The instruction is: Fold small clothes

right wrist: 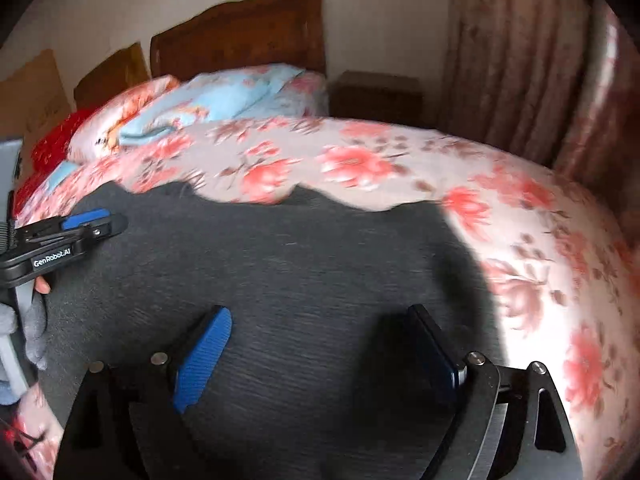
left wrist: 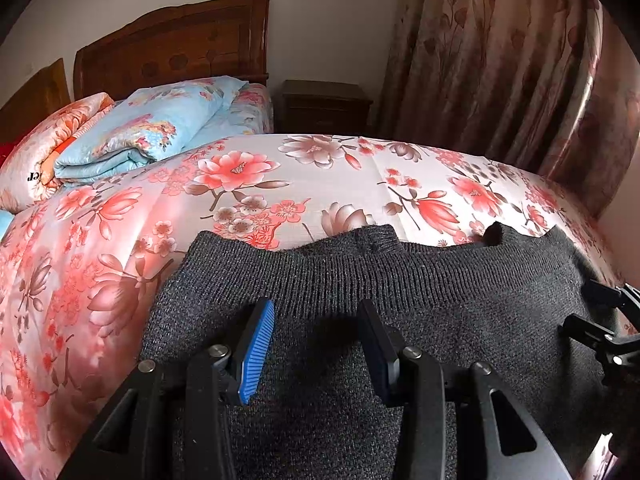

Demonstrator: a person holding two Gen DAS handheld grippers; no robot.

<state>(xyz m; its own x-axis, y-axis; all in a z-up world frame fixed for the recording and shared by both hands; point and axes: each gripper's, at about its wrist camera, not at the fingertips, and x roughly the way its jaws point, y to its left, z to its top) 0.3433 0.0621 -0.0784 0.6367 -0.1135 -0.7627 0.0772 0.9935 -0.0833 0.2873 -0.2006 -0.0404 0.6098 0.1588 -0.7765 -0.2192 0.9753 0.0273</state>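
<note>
A dark grey knitted garment (left wrist: 440, 288) lies spread flat on the pink floral bed cover (left wrist: 280, 184), its ribbed edge toward the far side. My left gripper (left wrist: 316, 308) stands open just over the cloth near that ribbing, and nothing is pinched between its blue pads. The right gripper (left wrist: 600, 312) shows at the garment's right edge. The right wrist view is blurred. There the right gripper (right wrist: 320, 312) is wide open above the garment (right wrist: 300, 248), with the left gripper (right wrist: 108, 220) at the far left over the cloth.
A folded light-blue quilt (left wrist: 152, 128) and a floral pillow lie near the wooden headboard (left wrist: 172, 48). A dark nightstand (left wrist: 324, 106) and floral curtains (left wrist: 500, 60) stand beyond the bed. A fingertip (right wrist: 42, 286) shows under the left gripper's handle.
</note>
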